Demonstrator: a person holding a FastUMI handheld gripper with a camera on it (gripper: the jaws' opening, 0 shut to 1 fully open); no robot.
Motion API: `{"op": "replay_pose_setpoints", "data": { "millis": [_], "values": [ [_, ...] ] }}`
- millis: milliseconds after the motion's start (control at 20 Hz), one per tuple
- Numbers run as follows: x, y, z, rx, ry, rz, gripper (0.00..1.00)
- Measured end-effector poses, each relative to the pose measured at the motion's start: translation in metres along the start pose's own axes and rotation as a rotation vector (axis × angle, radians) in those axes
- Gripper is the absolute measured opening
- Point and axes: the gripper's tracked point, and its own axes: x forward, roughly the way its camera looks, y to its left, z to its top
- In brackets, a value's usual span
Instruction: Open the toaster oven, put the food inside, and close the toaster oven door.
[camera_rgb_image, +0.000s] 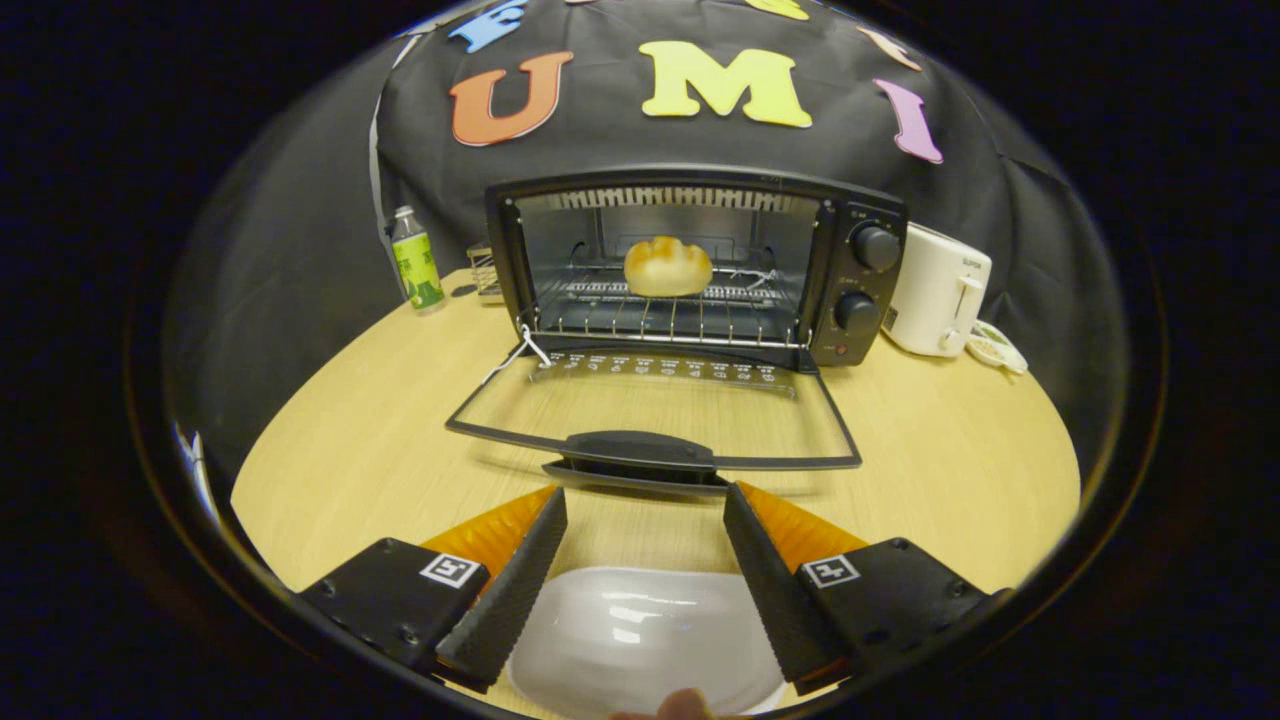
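Observation:
A black toaster oven (690, 270) stands at the back of the wooden table (380, 430) with its glass door (655, 415) folded down flat toward me. A golden bread roll (667, 266) rests on the wire rack (670, 310) inside. The door's black handle (635, 450) lies just ahead of my fingertips. My gripper (645, 500) is open, its fingers spread wide with nothing between them. Below the fingers sits an empty white plate (640, 635).
A green-labelled bottle (416, 259) stands left of the oven, with a small wire rack (486, 270) beside it. A white toaster (937, 290) and a small dish (994, 346) sit to the oven's right. A fingertip (680, 705) shows at the plate's near rim.

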Motion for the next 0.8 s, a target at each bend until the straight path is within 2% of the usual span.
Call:
{"op": "replay_pose_setpoints", "data": {
  "millis": [200, 400, 800],
  "values": [
    [0.006, -0.001, 0.003, 0.055, 0.028, -0.015, 1.00],
    [0.007, -0.002, 0.011, 0.050, 0.027, -0.037, 1.00],
    [-0.003, -0.002, 0.022, 0.052, -0.055, -0.053, 1.00]
  ]
}}
